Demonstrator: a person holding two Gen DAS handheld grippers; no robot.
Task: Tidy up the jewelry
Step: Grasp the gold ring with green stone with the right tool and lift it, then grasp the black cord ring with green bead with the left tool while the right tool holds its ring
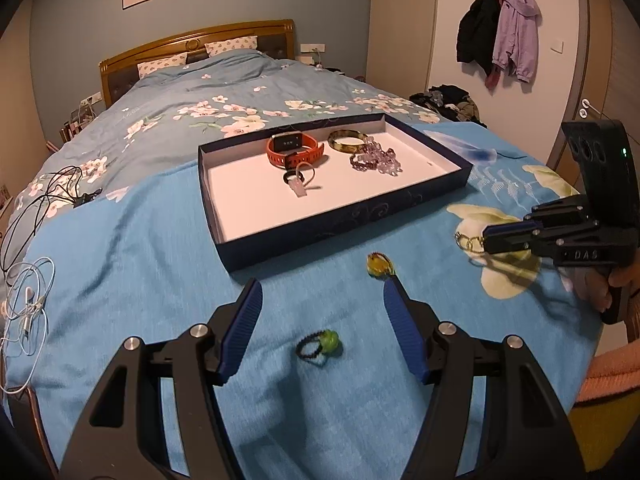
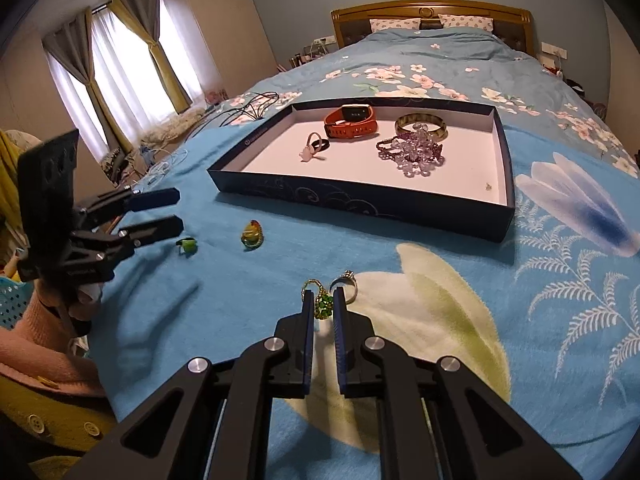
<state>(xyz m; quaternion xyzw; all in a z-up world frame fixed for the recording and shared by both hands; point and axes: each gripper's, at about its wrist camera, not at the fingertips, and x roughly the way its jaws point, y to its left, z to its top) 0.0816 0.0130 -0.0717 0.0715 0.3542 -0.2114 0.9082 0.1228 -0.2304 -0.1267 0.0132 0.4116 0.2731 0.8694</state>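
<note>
My right gripper [image 2: 324, 298] is shut on a gold ring with a green stone [image 2: 324, 307], low on the blue blanket. A silver ring [image 2: 349, 280] lies touching its right finger. My left gripper [image 1: 322, 286] stands open above a green ring with a black band [image 1: 320, 346], which lies between its fingers untouched. An amber ring [image 1: 380, 266] sits by the right fingertip. The dark blue tray [image 1: 340, 228] holds an orange watch [image 1: 294, 148], a bangle [image 1: 348, 140], purple bead bracelets [image 1: 376, 160] and small rings [image 1: 298, 178].
Black cables [image 1: 44, 196] and white earphones [image 1: 28, 300] lie on the bed at the left. A person's pink sleeve [image 2: 40, 356] is at the bed's near edge. Coats [image 1: 496, 36] hang on the wall to the right.
</note>
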